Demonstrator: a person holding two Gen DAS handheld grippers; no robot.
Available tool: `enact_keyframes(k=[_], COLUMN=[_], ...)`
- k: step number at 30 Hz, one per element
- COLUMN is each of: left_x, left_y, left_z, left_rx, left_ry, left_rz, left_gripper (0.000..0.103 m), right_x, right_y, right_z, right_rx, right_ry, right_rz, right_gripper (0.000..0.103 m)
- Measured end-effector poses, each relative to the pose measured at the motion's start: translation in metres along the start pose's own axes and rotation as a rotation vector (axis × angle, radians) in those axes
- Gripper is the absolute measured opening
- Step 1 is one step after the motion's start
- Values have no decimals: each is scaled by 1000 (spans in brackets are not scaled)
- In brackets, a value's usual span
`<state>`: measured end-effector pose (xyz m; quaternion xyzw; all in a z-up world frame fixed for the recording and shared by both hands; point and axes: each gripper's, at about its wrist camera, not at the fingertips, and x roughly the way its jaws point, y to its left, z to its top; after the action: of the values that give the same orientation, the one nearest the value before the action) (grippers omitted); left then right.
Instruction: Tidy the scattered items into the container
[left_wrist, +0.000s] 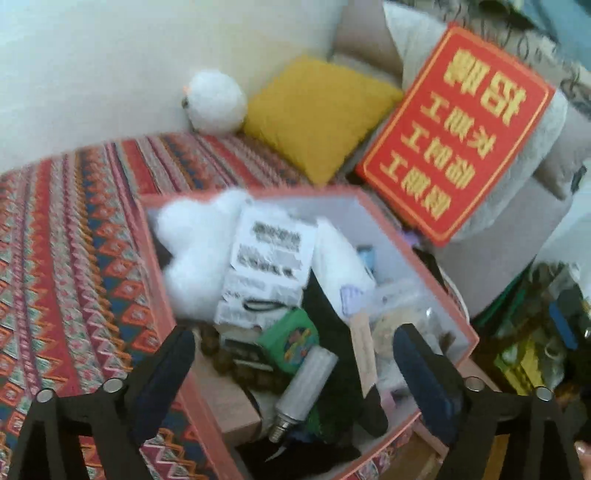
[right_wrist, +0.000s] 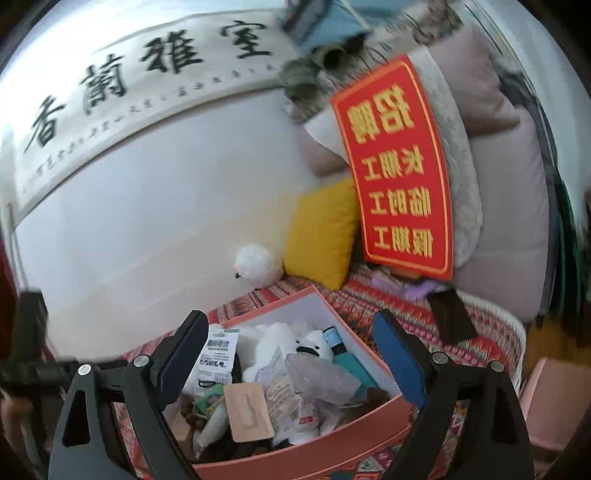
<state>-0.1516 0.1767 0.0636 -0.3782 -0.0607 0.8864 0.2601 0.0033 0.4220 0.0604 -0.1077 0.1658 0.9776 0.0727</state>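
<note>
Left claw: jaws spread wide, nothing between them, hanging over the near end of the pink box. Right claw: likewise wide and empty, poised above the same box from its near side.

Box contents, as seen below the left claw: a white LED bulb lying tilted with its screw base toward the near edge; a green packet just beyond it; a white carton with printed labels standing further in; a white plush toy against the far left corner; dark brown beads near the left wall. In the right wrist view the plush toy shows a bear face, with a teal tube to its right and a beige moulded tray at the near side. Items are piled and overlapping; several are too blurred to name.

The box rests on a red patterned cover. Beyond it, against the wall: a white fluffy ball toy, a yellow cushion to its right, then a red sign with gold characters leaning on grey bedding. A calligraphy scroll hangs on the wall above.
</note>
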Motion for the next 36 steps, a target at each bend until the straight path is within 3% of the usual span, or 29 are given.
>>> enact_keyframes(k=[5,11,26,36], left_x=[-33,-45,-62,-78], left_y=[17,57,179,219], left_z=[-13,-39,-103,-132], left_rx=[-15,-82,-258,-320], left_ry=[-71,-52,13,23], left_rz=[55,132,252,278], left_gripper=[96,97,97,98], right_x=[9,11,16,14], right_y=[-10,1,141,224], right_z=[3,5,-38,-77], right_rx=[5,24,-271,-444], right_ry=[4,-18,39,43], right_rz=[20,92,214,267], right_gripper=[94,96,97,98])
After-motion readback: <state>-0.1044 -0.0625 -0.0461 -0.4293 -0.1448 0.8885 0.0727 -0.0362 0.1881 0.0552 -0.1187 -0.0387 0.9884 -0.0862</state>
